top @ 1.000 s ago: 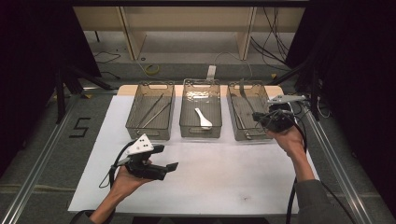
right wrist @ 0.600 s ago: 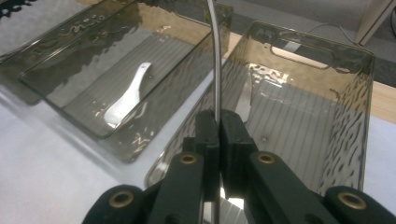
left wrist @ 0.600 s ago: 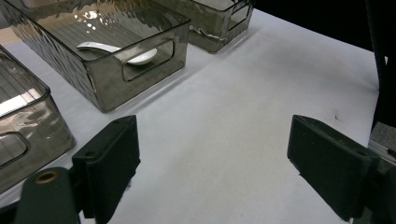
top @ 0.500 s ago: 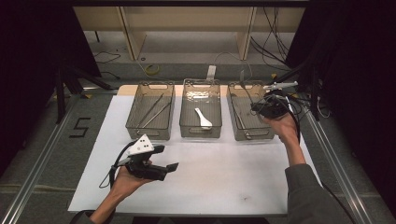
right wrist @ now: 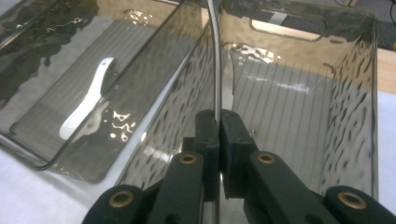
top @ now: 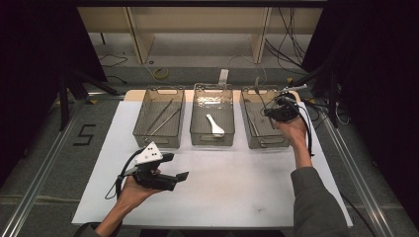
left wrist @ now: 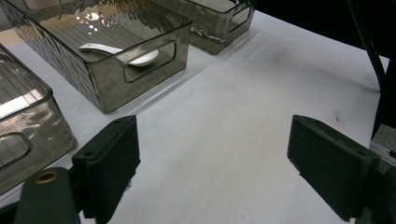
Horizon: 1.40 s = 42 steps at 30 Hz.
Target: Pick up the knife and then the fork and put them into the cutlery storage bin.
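— What's my right gripper (right wrist: 217, 122) doing?
— Clenched on a thin metal utensil (right wrist: 215, 56), its handle running up from my jaws over the right bin (right wrist: 355, 93).
— And the left gripper (left wrist: 212, 172)?
— Jaws wide apart, nothing between them, white mat (left wrist: 243, 121) beneath; the spoon bin (left wrist: 107, 88) sits just ahead.

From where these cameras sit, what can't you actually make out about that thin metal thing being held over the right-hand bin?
- Metal utensil: its top end runs off the upper edge of the right gripper view, so its kind is unclear.
- Its lower end: hidden behind the right gripper, whose jaws are shut on it.
- High view: the utensil is too thin and small to identify.
- Right bin: the person's hand covers part of it, and what lies inside is dim.
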Available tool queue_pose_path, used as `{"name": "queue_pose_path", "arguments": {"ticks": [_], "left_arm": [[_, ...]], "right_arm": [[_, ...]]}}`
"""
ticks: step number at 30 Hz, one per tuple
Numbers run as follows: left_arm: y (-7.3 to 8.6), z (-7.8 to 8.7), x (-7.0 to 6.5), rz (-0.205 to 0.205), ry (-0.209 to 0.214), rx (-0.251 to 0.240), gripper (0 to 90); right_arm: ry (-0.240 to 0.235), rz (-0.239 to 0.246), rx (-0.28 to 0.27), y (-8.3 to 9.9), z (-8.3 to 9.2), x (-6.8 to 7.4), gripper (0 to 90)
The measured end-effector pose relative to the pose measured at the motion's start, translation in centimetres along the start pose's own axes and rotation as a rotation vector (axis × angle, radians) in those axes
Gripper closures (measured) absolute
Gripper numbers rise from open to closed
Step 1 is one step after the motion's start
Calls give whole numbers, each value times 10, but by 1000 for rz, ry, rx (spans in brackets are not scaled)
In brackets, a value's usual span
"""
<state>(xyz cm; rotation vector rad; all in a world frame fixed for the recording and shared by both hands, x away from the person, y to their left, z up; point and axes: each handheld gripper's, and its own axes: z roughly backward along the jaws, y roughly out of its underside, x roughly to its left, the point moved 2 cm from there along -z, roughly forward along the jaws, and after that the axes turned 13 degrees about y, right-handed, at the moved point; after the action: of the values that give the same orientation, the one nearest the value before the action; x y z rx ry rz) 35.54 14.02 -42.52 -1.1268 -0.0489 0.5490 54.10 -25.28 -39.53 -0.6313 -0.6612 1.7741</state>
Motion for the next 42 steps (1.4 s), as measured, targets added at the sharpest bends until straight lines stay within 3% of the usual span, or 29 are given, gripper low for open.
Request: {"name": "queue_pose_path", "arguments": {"ticks": [11, 20, 32, 35, 42], "left_arm": [[0, 0, 1, 12, -4, -2, 162], [1, 0, 1, 16, -3, -3, 162], [1, -1, 1, 16, -2, 3, 162], [1, -2, 1, 16, 2, 7, 162], [1, -1, 2, 15, 0, 5, 162]], "right_arm": [[27, -46, 38, 4, -17, 3, 876], [30, -45, 58, 7, -25, 7, 876], [34, -81, 102, 17, -33, 6, 874], [35, -98, 108, 16, -33, 6, 863], [9, -88, 101, 15, -30, 8, 752]]}}
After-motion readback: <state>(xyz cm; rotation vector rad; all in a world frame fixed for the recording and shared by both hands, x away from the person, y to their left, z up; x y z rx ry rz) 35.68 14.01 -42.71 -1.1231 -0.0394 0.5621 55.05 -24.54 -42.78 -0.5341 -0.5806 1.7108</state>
